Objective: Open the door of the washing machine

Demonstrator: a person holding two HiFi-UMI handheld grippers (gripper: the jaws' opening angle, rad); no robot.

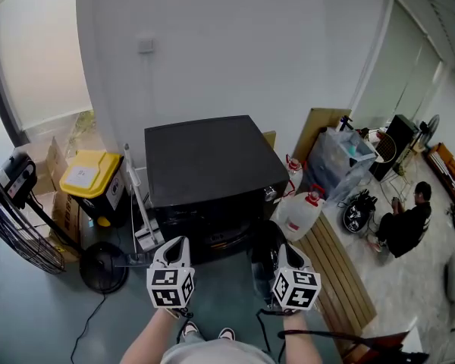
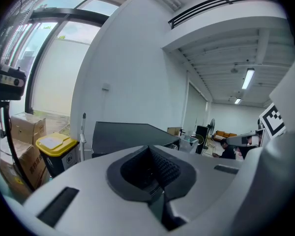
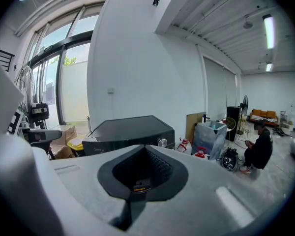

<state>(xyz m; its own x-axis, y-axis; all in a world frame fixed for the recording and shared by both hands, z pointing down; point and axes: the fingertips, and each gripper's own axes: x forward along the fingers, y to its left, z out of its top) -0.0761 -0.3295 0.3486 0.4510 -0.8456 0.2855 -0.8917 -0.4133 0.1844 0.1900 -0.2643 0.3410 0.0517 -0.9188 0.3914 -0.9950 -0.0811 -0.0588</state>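
Right claw (image 3: pixel 145 154) before front-facing washing machine (image 1: pixel 212 161)

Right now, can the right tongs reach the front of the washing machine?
Probably yes. The right tongs hang just before the washing machine, with nothing between them and its front; the white jug stands off to the side. They are shut, though.

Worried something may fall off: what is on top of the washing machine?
The washing machine has a bare flat black top in the head view. In the left gripper view its near part is covered.
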